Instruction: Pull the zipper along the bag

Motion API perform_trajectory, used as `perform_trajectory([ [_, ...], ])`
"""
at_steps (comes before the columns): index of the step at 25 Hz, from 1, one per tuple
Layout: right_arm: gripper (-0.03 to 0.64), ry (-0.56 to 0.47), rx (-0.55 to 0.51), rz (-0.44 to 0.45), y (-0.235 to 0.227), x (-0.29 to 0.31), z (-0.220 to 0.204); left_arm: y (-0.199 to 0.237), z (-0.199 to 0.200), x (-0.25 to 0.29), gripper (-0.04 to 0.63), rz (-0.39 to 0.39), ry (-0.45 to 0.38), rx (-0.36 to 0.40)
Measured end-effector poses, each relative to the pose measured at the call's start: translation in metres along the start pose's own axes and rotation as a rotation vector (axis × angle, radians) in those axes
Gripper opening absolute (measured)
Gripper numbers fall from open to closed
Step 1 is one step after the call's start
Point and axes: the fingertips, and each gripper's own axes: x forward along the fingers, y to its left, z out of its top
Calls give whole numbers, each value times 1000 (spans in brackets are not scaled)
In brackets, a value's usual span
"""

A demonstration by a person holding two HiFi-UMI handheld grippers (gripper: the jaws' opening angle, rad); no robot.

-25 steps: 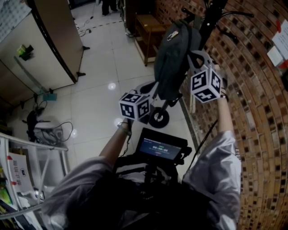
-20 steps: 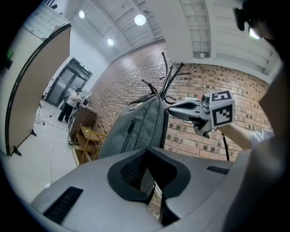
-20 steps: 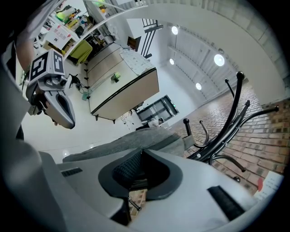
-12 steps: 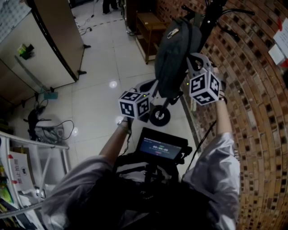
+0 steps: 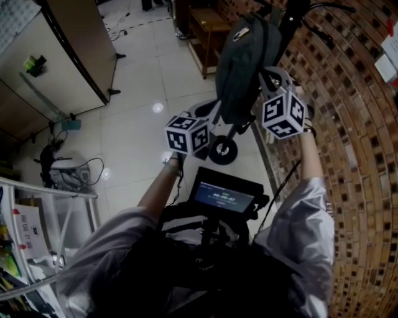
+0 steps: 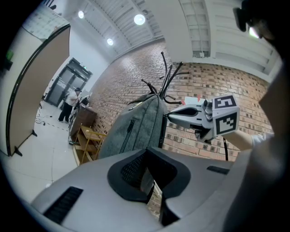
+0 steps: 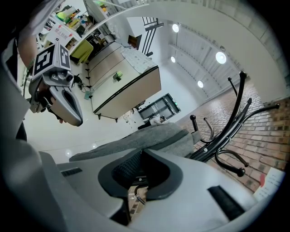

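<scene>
The grey woven-fabric bag (image 5: 242, 62) hangs from a black metal coat rack (image 5: 289, 18) against the brick wall (image 5: 348, 124); nothing of its inside shows. The right gripper (image 7: 136, 192) has its jaws clamped on the small metal zipper pull (image 7: 137, 195). The left gripper (image 6: 147, 181) has its jaws pinched nearly together on the bag's lower edge. A wooden shelf (image 5: 208, 31) stands behind, and a small black wheel (image 5: 222, 150) rests below on the glossy tiled floor (image 5: 137, 124).
</scene>
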Motion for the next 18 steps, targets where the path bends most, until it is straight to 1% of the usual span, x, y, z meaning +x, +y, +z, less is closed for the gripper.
perform_trajectory([
  [14,23,5,19,12,9,-2,-5,-2,-1,-6,3,9,3,-5],
  [18,28,26,32,1,12,-1,-13,-2,-4,-7,3,10,7,-2],
])
